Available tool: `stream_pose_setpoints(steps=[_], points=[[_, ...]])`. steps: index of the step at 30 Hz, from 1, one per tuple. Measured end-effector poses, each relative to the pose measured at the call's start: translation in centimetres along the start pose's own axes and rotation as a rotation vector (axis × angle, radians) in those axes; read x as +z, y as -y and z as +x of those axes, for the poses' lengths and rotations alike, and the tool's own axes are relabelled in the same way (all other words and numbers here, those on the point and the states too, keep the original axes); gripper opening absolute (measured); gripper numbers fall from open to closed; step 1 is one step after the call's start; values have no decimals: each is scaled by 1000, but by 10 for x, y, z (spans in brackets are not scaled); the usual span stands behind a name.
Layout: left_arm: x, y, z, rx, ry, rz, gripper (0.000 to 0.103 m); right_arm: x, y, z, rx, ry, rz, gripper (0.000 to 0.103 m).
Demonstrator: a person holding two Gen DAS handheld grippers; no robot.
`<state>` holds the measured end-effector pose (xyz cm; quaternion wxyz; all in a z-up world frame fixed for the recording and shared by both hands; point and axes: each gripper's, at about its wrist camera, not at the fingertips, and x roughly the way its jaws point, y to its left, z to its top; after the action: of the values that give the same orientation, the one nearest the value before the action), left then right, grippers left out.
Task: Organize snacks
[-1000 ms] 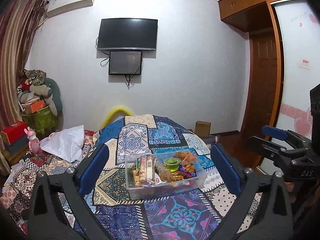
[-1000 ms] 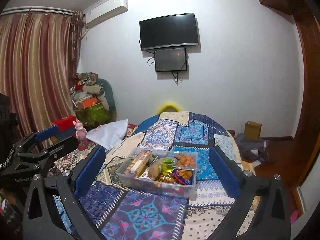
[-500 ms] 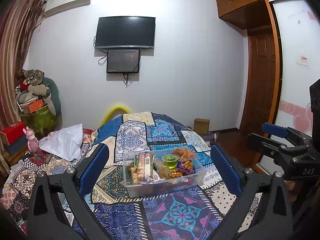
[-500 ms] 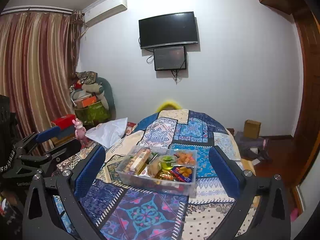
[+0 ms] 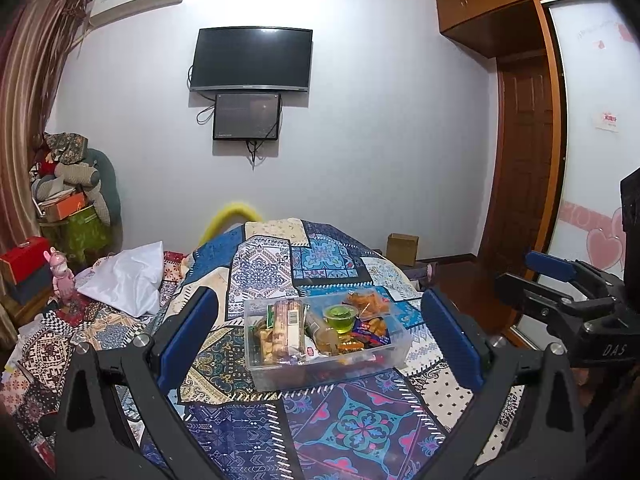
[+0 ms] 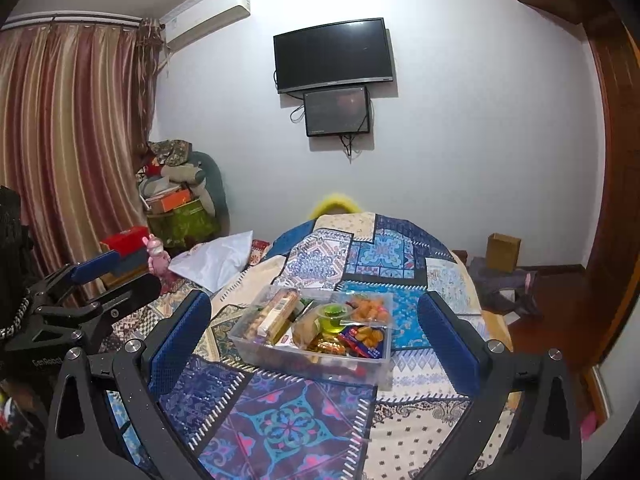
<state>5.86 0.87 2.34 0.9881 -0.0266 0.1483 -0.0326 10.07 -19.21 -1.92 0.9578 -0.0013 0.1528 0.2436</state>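
snack box [image 5: 326, 368]: clear plastic, on the patchwork quilt [image 5: 352, 420], ahead of both our grippers. since a second ago it sits slightly higher in both views; contents unmoved. long axis runs left to right, slightly skewed. inside: biscuit pack [image 5: 287, 322] lying front to back at left, green jelly cup [image 5: 339, 315] upright mid-box. left gripper [image 5: 320, 334] and right gripper [image 6: 316, 336]: spread wide, holding nothing.
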Motion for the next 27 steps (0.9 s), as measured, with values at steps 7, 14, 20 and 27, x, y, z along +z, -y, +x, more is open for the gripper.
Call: stream_pose_setpoints(steps=[7, 14, 20, 27], points=[[-1, 0, -1, 7, 6, 7, 103, -1, 2, 1, -6, -1, 5, 103], [-2, 2, 0, 3, 4, 1, 103, -1, 5, 0, -6, -1, 19, 103], [-1, 1, 3, -4, -1, -8, 103, -2, 5, 0, -12, 1, 15, 103], [-2, -1, 3, -7, -1, -11, 103, -1, 5, 0, -12, 2, 20, 103]])
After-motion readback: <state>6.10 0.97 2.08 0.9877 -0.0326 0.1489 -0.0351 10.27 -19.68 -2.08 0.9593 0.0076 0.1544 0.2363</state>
